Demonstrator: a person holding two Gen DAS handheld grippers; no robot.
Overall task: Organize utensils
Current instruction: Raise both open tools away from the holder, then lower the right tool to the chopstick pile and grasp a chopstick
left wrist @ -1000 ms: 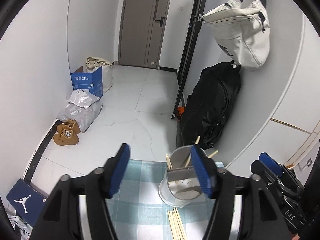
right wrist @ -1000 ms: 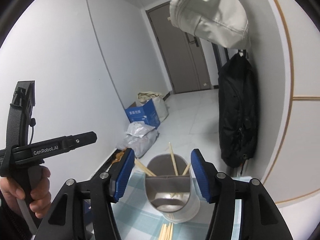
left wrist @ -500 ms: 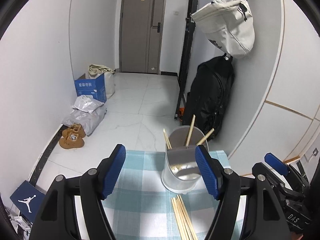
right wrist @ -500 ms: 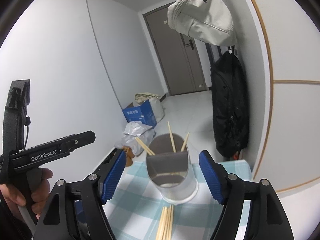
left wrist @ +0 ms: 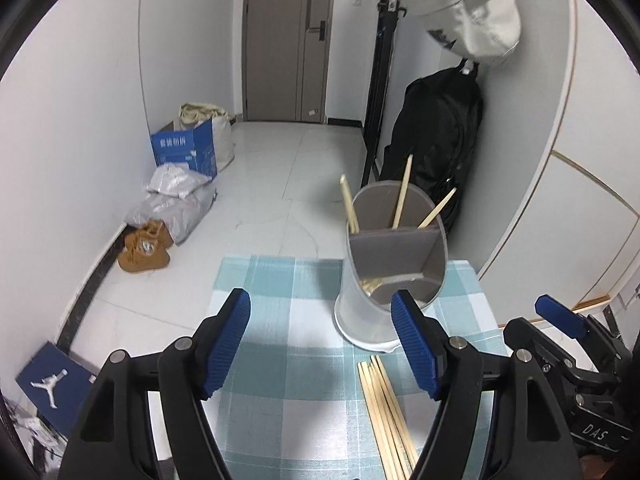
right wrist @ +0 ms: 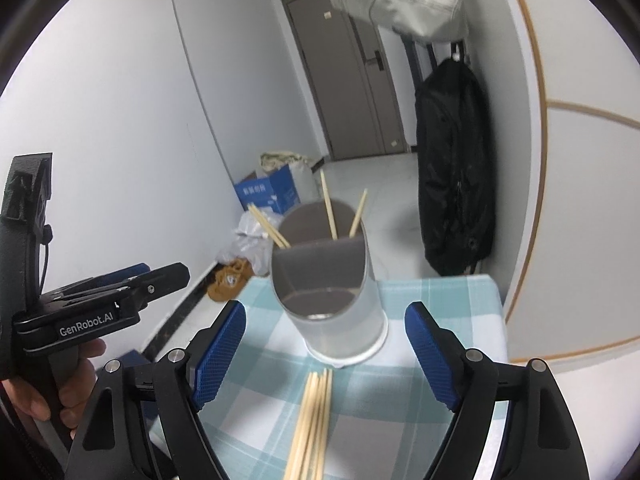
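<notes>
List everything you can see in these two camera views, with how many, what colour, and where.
Chopsticks on cloth: several, pale wood, bundled before the holder.
Chopsticks in holder: three, pale wood, rear compartment.
Holder: one, translucent white with grey divider, on the cloth.
Cloth: one, teal-white check, on the table.
Black bag: one, at right wall.
White bag: one, hanging above it.
Blue box: one, left floor.
Brown shoes: pair, left floor.
Door: one, grey-brown, far end.
Left gripper: fingers blue, empty.
Right gripper: fingers blue, opening, empty.
Hand: one, on the left gripper's handle.

Both wrist cams looking forward and down along own tool fingers, close over checkered worktop [left wrist: 280,380]. Both sharing utensil holder [left wrist: 394,276], loose chopsticks [right wrist: 312,420], hallway door [left wrist: 286,40]. Right view catching left tool [right wrist: 120,292] at left edge.
</notes>
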